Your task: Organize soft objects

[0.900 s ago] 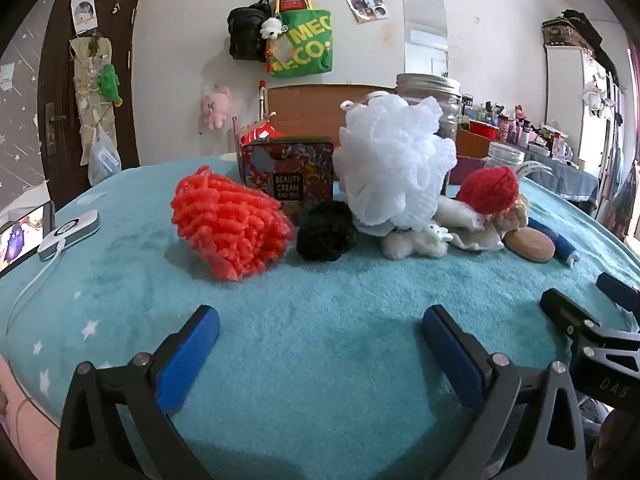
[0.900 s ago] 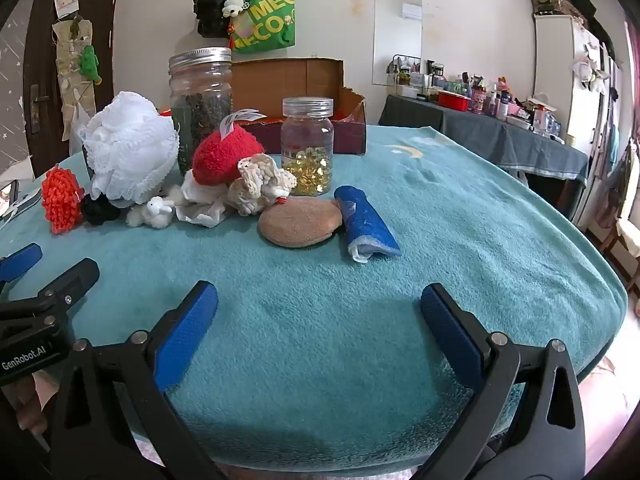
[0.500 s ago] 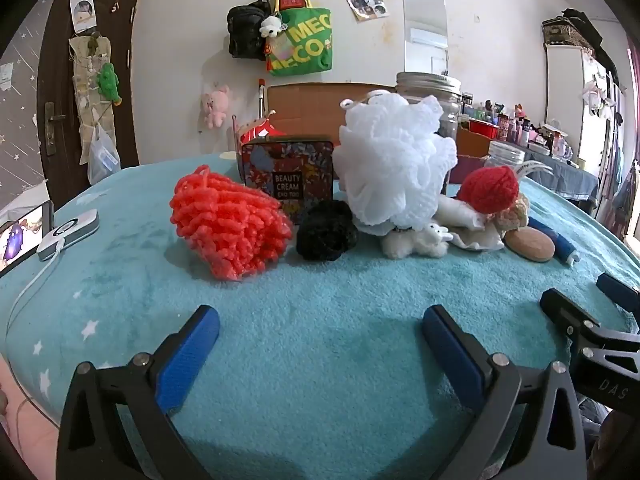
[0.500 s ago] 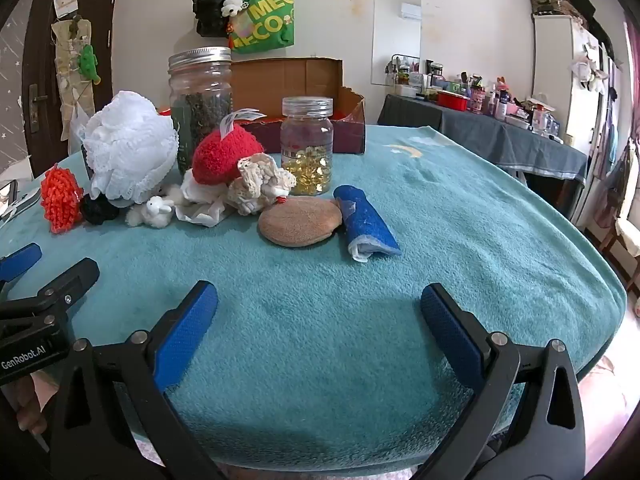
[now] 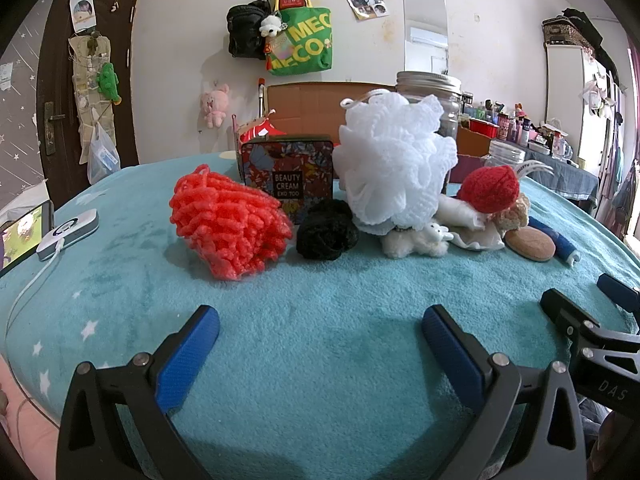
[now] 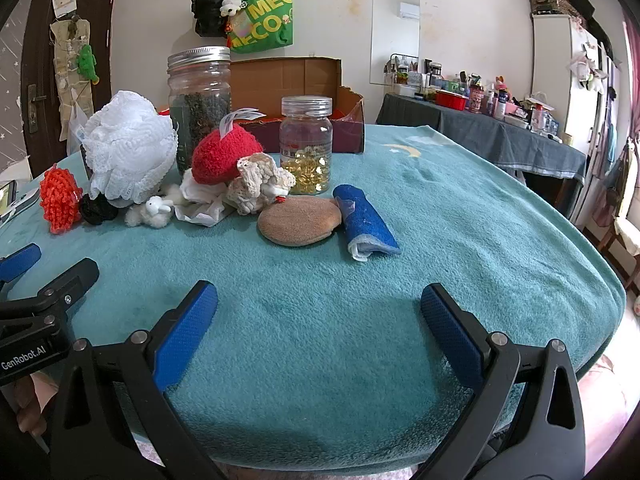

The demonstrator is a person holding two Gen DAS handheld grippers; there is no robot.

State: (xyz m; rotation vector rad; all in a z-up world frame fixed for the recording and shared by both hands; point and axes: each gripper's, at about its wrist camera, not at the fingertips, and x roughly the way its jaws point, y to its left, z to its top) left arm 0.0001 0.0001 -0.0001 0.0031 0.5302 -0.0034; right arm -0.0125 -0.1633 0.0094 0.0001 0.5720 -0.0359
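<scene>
Soft things lie in a row on the teal blanket [image 5: 320, 320]: an orange knit bundle [image 5: 228, 222], a black pom-pom [image 5: 327, 230], a white mesh bath puff [image 5: 394, 170], a small white plush [image 5: 416, 238], a red knit ball [image 5: 488, 190], a tan round sponge [image 6: 299, 220] and a rolled blue cloth [image 6: 366, 228]. My left gripper [image 5: 320, 324] is open and empty, short of the orange bundle. My right gripper [image 6: 319, 298] is open and empty, short of the sponge and blue cloth.
A patterned tin [image 5: 286, 174] stands behind the orange bundle. A tall glass jar [image 6: 199, 98], a jar of yellow capsules [image 6: 306, 146] and a cardboard box [image 6: 296, 92] stand behind the pile. A white device with cable [image 5: 68, 232] lies at the left edge.
</scene>
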